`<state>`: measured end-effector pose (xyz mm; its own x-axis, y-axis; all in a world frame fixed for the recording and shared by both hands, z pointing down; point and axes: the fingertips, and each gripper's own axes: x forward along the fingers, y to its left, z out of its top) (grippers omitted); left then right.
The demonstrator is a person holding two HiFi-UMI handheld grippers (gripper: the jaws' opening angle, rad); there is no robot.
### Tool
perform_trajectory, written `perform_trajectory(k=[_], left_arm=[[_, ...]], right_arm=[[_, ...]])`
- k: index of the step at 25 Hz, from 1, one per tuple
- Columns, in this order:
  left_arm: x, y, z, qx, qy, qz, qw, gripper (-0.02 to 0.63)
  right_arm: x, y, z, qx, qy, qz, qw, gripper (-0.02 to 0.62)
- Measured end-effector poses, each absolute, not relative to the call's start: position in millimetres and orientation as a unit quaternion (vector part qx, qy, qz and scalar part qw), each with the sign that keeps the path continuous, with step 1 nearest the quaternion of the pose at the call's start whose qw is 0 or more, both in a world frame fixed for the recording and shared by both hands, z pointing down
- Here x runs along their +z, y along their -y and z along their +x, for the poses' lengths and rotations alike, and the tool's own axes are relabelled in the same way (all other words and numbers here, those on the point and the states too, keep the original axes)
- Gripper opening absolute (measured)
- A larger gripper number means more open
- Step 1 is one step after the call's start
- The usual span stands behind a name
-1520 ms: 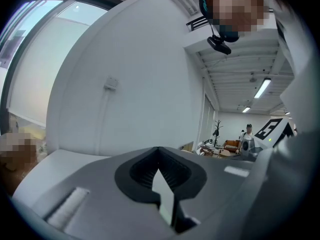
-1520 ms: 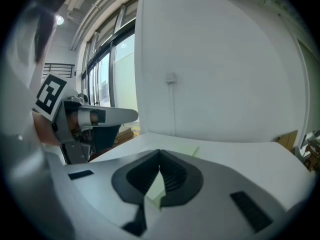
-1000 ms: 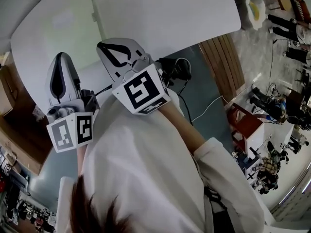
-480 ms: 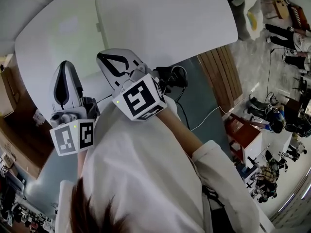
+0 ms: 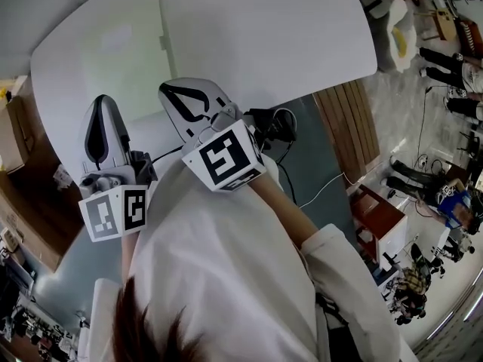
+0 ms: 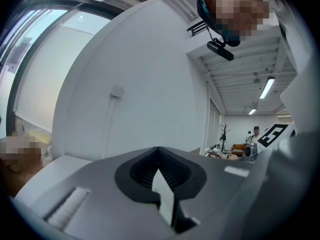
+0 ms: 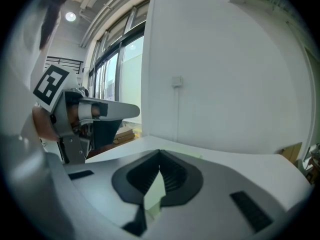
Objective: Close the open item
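White surface (image 7: 250,169) against a white wall (image 7: 225,74).
We hold left gripper (image 6: 159,151) and right gripper (image 7: 160,154) over it, jaws clenched, empty.

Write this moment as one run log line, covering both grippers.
left gripper: jaws shut, empty | right gripper: jaws shut, empty | both over white table, facing wall | open item: not in view

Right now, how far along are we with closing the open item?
Done: nothing visible. In hand: nothing; left tongs and right tongs are both shut and empty, above a white surface facing a wall. Left: everything; no open item is in view.
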<state>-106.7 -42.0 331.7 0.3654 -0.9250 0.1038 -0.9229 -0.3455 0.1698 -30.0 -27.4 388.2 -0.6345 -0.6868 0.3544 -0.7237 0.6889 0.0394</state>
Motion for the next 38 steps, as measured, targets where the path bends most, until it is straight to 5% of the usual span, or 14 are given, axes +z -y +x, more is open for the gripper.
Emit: perform_trajectory(k=[38], left_arm=[[321.6, 40.8, -95.0, -0.011, 0.535, 0.842, 0.07, 0.009]], right_arm=[[393.0, 23.9, -28.5, 0.048, 0.899, 0.398, 0.178, 0.004]])
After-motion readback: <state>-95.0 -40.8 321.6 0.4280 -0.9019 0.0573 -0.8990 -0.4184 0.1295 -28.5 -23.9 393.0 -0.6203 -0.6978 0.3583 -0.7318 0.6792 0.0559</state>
